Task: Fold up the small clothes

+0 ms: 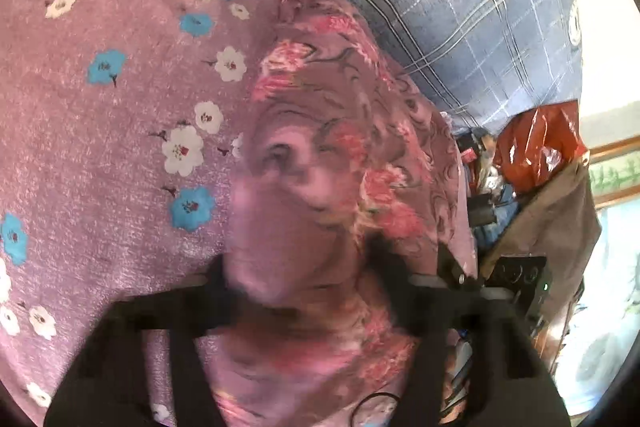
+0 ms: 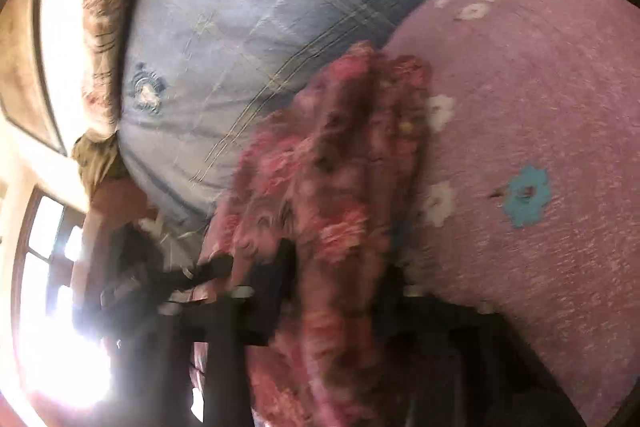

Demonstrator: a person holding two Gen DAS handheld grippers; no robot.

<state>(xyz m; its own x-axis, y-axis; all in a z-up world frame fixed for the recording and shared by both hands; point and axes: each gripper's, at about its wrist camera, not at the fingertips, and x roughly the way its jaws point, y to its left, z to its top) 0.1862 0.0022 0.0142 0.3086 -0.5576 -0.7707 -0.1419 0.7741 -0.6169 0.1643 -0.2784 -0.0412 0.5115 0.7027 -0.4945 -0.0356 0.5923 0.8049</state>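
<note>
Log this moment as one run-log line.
stage: folding | left claw: floral garment between its fingers | right claw: same garment bunched between its fingers | surface: purple flowered bedsheet | behind: blue plaid quilt

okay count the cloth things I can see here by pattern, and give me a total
Pink rose-print garment: 1
Mauve sheet with white and blue flowers: 1
Blue plaid quilt: 1
Total: 3
</note>
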